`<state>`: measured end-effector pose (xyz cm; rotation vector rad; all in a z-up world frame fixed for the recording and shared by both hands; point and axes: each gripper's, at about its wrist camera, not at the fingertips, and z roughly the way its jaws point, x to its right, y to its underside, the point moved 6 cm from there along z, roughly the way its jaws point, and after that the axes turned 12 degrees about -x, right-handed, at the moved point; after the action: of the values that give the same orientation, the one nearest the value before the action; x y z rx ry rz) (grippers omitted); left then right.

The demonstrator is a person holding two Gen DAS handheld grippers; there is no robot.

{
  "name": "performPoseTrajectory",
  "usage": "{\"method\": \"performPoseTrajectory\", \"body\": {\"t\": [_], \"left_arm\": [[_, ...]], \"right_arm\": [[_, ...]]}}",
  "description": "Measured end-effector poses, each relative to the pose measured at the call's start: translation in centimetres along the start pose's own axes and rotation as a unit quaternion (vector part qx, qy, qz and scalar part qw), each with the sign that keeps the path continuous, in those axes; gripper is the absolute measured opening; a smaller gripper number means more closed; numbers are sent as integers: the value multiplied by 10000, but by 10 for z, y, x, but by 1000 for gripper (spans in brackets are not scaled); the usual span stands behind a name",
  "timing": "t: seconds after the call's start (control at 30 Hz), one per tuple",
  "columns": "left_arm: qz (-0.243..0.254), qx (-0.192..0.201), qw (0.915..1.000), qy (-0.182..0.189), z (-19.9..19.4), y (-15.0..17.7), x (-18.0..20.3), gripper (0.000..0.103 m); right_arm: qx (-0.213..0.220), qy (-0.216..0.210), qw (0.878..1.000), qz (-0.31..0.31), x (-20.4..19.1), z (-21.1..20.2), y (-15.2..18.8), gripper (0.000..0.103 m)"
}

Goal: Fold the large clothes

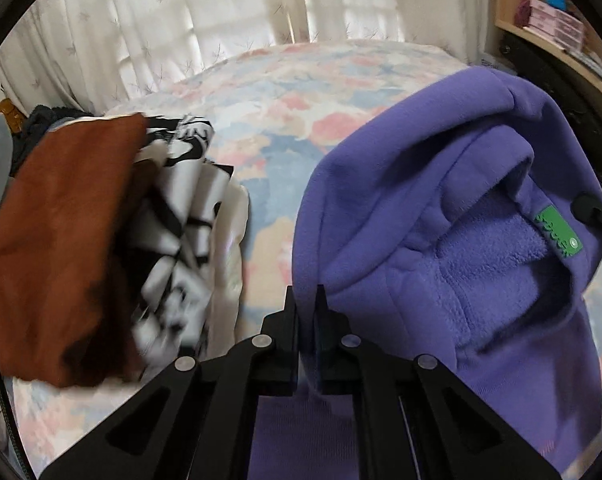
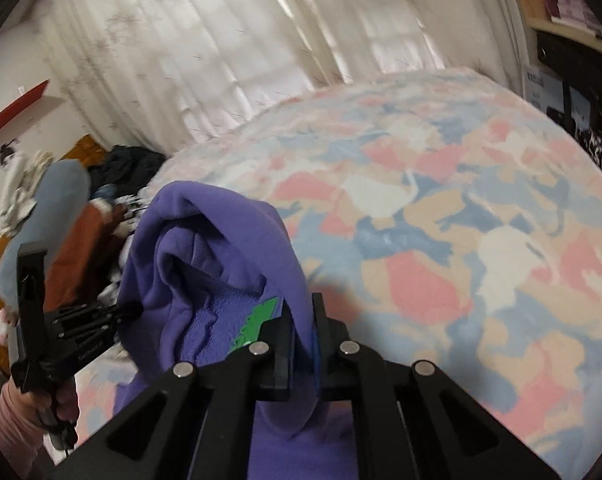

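A purple fleece-lined hoodie (image 1: 441, 200) hangs above the bed, its hood and green neck label (image 1: 557, 236) facing me. In the left wrist view my left gripper (image 1: 305, 300) is shut on the hoodie's left edge, with fabric pinched between the black fingers. My right gripper (image 2: 303, 312) is shut on the other side of the hoodie (image 2: 205, 248), near the green label (image 2: 257, 320). The left gripper (image 2: 135, 309) also shows in the right wrist view, held by a hand in a pink sleeve (image 2: 5, 420). The hoodie's body drops out of sight below both grippers.
A pastel flowered bedspread (image 2: 461, 220) covers the bed. A pile of clothes lies at the left: a rust-brown garment (image 1: 61, 220) and a black-and-white patterned one (image 1: 181, 220). White curtains (image 1: 221, 8) hang behind the bed. A wooden shelf (image 1: 549, 20) stands at the right.
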<state>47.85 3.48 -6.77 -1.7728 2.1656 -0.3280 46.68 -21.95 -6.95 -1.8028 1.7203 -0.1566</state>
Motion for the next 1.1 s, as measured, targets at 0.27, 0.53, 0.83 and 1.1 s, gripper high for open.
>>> {"method": "performPoseTrajectory", "body": {"t": [0.27,0.53,0.83,1.1], "left_arm": [[-207,70,9987,454,-45,84,0,3],[-595,-243,9941,870,-31,182,9,3],[-1179,-475,9849,1178,-18,261,-5,1],[-1166,-363,9685,2170,-18,294,6,7]], "right_arm": [[87,-58,9989,-458,-40,-64,70,6],[-106,94,9988,-460,-29,-78,155,6],[-755,346,9964,-183,0,-53,242,10],[-950,-17,9954,-83,-7,-59,298,42]]}}
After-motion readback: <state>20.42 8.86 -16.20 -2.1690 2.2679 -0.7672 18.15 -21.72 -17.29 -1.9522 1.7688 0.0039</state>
